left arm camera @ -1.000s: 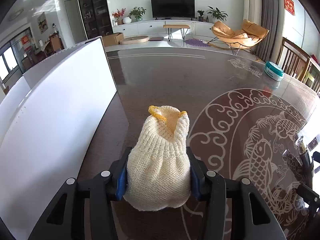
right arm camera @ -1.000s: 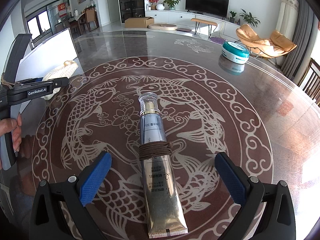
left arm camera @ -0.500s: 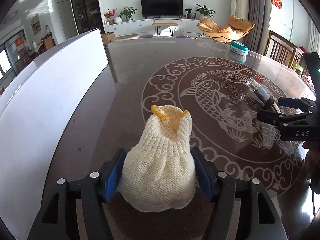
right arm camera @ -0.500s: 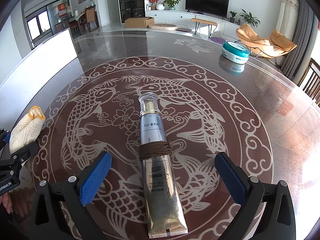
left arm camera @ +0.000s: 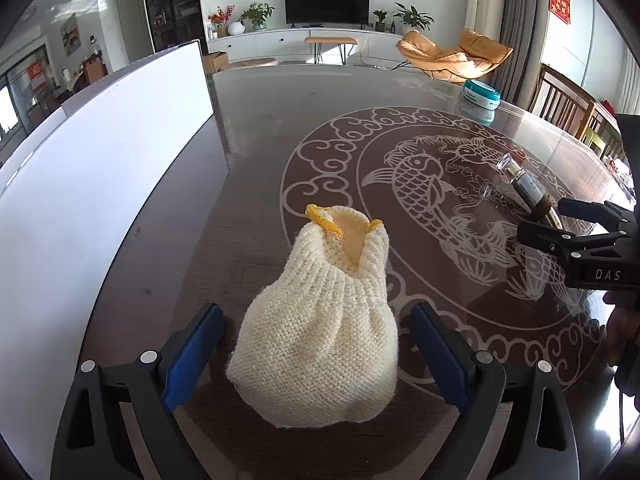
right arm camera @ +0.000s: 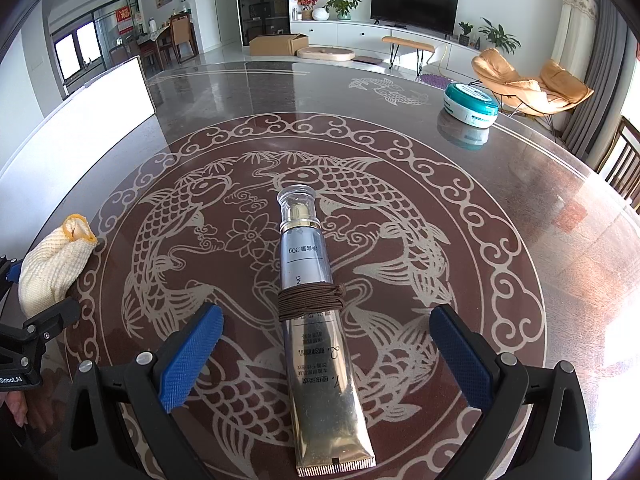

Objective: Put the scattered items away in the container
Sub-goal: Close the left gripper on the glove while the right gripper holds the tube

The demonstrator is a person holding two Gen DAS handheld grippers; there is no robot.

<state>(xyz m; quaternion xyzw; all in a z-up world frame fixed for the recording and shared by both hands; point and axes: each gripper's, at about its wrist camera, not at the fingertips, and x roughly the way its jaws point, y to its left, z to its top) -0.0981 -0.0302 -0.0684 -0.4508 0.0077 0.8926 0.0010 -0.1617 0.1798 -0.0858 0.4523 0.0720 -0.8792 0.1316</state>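
between left claw [left arm camera: 316, 356] pads: knitted pouch [left arm camera: 320, 328] on table, untouched, jaws opening; right claw [right arm camera: 326, 356] wide astride tube [right arm camera: 316, 308].

On the table [right arm camera: 560, 240], the tube [right arm camera: 316, 304] lay centre, the sock [right arm camera: 52, 268] at nine o'clock, the tin [right arm camera: 471, 105] at one.

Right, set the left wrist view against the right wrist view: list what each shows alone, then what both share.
Left wrist only: the left gripper with its blue pads; its jaws are opening, clear of the cream knitted pouch with a yellow rim between them.

Right wrist only: the open right gripper straddling the silver cosmetic tube wound with brown cord, and a cardboard box on the floor.

Both: the pouch, the tube, the teal round tin, the white panel and the dark fish-patterned table.
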